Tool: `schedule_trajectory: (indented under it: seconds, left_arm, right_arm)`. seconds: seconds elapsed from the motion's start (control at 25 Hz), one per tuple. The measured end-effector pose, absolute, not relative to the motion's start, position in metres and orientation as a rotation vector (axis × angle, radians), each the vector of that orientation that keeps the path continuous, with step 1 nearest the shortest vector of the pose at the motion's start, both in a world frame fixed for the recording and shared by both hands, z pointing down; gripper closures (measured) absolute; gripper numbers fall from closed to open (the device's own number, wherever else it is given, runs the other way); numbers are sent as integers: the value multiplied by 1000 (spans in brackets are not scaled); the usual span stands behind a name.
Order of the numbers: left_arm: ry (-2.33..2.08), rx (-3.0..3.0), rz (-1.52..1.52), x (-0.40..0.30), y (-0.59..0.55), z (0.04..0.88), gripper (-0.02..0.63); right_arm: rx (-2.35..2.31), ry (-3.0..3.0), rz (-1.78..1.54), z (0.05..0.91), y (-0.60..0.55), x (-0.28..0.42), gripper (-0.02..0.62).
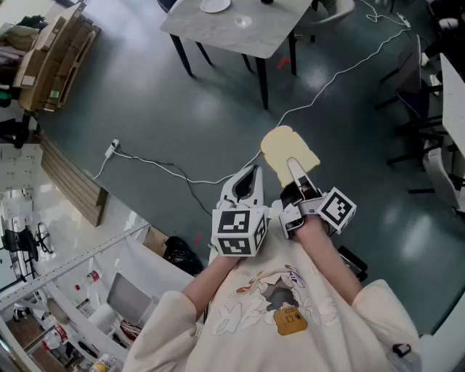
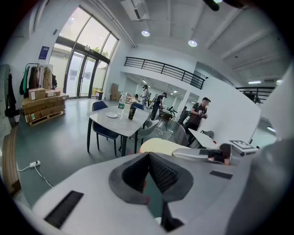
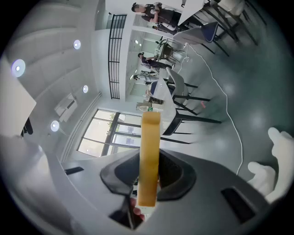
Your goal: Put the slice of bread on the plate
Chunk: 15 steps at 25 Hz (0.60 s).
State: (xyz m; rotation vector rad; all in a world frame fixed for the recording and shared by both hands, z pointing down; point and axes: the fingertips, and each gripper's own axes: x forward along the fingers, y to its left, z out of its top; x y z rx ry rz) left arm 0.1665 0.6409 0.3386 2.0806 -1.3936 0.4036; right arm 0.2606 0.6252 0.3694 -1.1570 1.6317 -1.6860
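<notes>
Bread slice (image 1: pixel 280 145) sits clamped in the right tongs (image 1: pixel 296 171); left tongs (image 1: pixel 252 174) are together, empty. Plate (image 1: pixel 215 6) lies on the worktop (image 1: pixel 218 33), well apart.

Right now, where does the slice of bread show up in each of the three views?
Head view: slice of bread right of centre, pinched in the right tool.
Left gripper view: slice of bread just beyond the jaws, slightly right.
Right gripper view: slice of bread dead centre, edge-on between the jaws.
Shared landmark: grey table ahead.
</notes>
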Motion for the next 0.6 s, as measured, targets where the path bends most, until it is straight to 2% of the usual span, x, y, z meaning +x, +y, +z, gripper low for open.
schedule_trajectory:
  seconds: [0.36,0.6]
  left_arm:
    - [-1383,2004,371,191,641,351,595]
    - [-1369,2013,365,174,643,354,595]
  right_arm:
    - [-1115,1667,-1697,368,625,290,505]
    - [-1090,1677,-1714,372,625,268,505]
